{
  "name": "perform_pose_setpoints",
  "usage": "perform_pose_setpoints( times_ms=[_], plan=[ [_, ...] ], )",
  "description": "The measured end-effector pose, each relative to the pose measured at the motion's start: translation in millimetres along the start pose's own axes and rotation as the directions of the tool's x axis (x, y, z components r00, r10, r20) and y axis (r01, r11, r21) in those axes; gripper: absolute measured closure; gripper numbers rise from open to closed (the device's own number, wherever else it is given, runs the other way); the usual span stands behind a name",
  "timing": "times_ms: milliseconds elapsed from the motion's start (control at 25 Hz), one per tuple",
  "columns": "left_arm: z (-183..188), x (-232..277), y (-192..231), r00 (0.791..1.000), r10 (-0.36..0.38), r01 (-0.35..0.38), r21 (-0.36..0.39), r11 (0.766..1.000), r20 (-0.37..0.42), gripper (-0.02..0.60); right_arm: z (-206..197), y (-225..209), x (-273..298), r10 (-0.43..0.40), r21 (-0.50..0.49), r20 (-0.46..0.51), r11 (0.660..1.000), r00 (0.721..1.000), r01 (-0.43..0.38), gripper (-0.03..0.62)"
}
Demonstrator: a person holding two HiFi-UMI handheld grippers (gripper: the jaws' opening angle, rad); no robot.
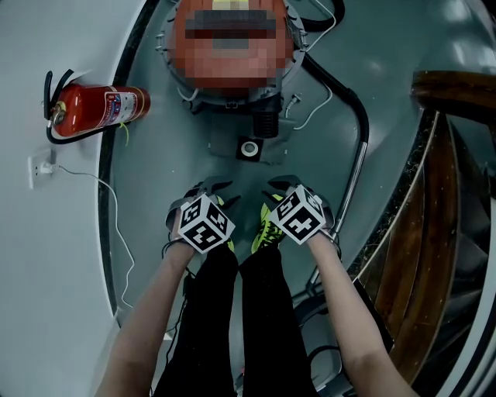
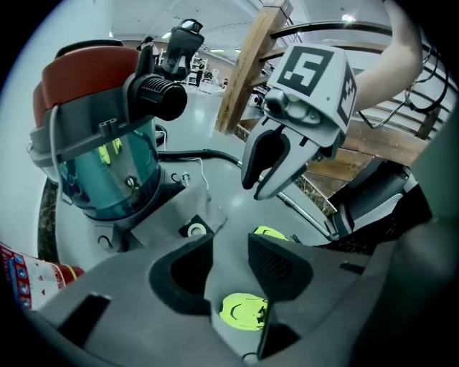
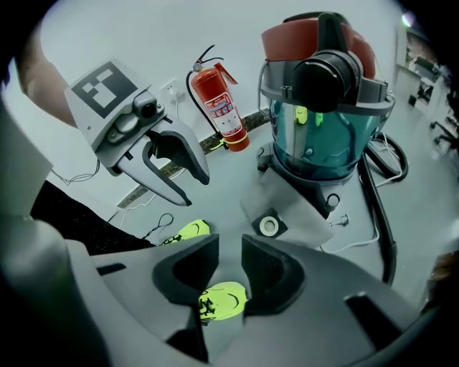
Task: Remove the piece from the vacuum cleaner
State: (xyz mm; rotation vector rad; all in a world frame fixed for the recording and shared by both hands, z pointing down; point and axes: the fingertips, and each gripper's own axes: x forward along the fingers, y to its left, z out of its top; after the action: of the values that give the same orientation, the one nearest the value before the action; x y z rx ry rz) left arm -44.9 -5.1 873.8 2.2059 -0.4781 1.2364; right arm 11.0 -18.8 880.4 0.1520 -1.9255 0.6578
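1. One vacuum (image 3: 323, 136).
2. One black hose (image 1: 358, 124).
3. One red fire extinguisher (image 1: 97, 108).
4. Two tools: the left tool (image 2: 229, 242) and the right tool (image 3: 229, 242).
5. Two yellow shoes (image 1: 267, 231).
6. Two bare arms (image 1: 147, 310).
7. One wall socket (image 1: 35, 167).
8. One thin white wire (image 1: 108, 201).
9. One small white ring (image 3: 269, 226).

OPEN-PLAN OFFICE HALL: A smooth grey floor (image 1: 155, 155) ran to a white wall (image 1: 46, 271) at 9 o'clock, where a cable trailed from a socket (image 1: 35, 169). A red fire extinguisher (image 1: 97, 108) lay at 10 o'clock. A timber staircase (image 1: 434, 233) with metal railing stood at 3 o'clock. Office furniture (image 2: 208, 72) showed, small and blurred, far beyond the vacuum cleaner (image 3: 323, 107), under ceiling lights (image 2: 348, 18).
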Motion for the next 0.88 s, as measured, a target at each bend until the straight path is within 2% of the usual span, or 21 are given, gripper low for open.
perform_pose_setpoints(
  times_ms=[200, 400, 640, 760, 880],
  plan=[
    [-0.8, -11.2, -2.6, 1.000, 0.002, -0.002, 0.004, 1.000, -0.008, 0.428, 0.6, 5.6, -6.7, 0.007, 0.044, 0.022, 0.999, 1.000, -0.008, 0.509],
    [8.2, -30.6, -8.6, 0.999, 0.014, -0.011, -0.057, 0.998, 0.040, 0.547, 2.6, 10.8, -23.2, -0.006, 0.133, 0.057, 0.991, 0.998, -0.002, 0.553],
    [13.2, -57.0, -20.5, 0.999, 0.001, 0.002, -0.067, 0.998, 0.037, 0.572, 12.1, 22.1, -50.8, -0.024, 0.221, 0.097, 0.975, 0.995, 0.002, 0.570],
    [18.3, -74.1, -19.6, 0.998, 0.000, 0.010, -0.163, 0.987, 0.063, 0.572, 17.2, 28.1, -68.0, -0.020, 0.285, 0.133, 0.958, 0.991, -0.019, 0.574],
    [15.6, -90.3, -19.4, 0.997, 0.004, 0.018, -0.285, 0.958, 0.079, 0.572, 20.8, 36.6, -86.6, -0.017, 0.332, 0.155, 0.943, 0.988, -0.036, 0.576]
  ],
)
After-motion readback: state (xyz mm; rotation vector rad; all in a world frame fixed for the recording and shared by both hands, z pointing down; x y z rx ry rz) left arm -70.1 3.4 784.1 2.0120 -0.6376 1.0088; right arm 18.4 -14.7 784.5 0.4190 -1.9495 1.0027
